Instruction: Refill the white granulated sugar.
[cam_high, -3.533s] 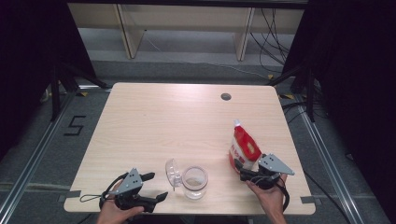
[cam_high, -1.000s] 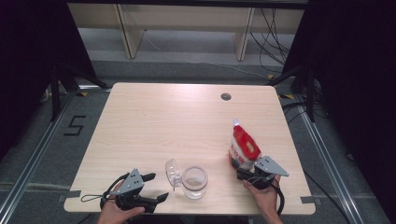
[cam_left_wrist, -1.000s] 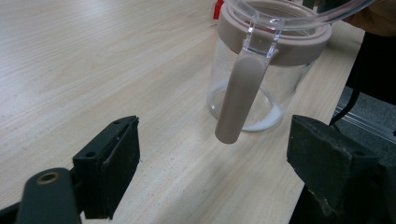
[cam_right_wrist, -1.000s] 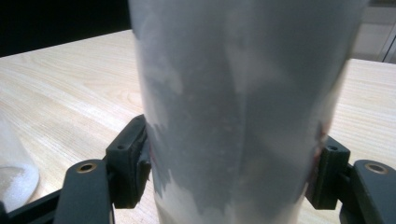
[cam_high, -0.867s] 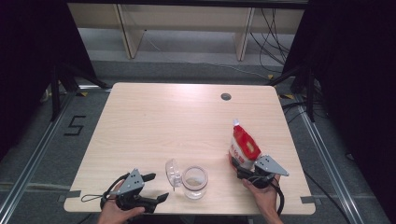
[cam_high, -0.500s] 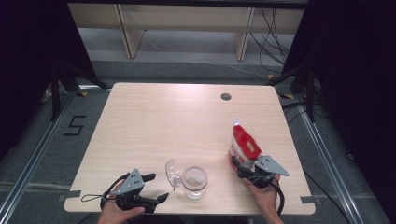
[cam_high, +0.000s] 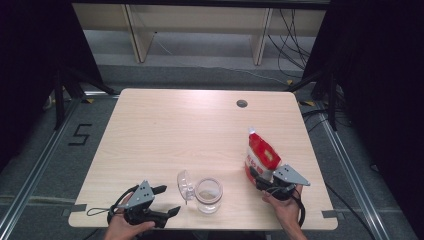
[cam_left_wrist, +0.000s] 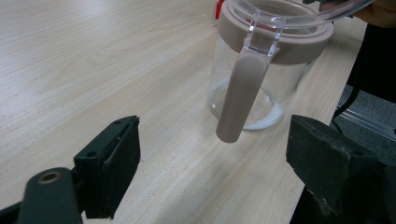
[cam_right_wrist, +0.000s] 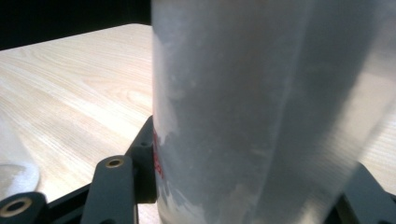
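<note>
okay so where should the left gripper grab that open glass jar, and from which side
Grip the jar around its clear round body, below the thick beige collar. Come in level from the left gripper's own side, jaws wide and straddling the hanging latch strap, since the flipped-up lid likely blocks a grasp from above.

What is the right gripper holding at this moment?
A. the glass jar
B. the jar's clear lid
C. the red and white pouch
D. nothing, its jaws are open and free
C: in the high view the right gripper is closed on the lower part of the red and white pouch, which stands upright on the table, apart from the glass jar.
</note>
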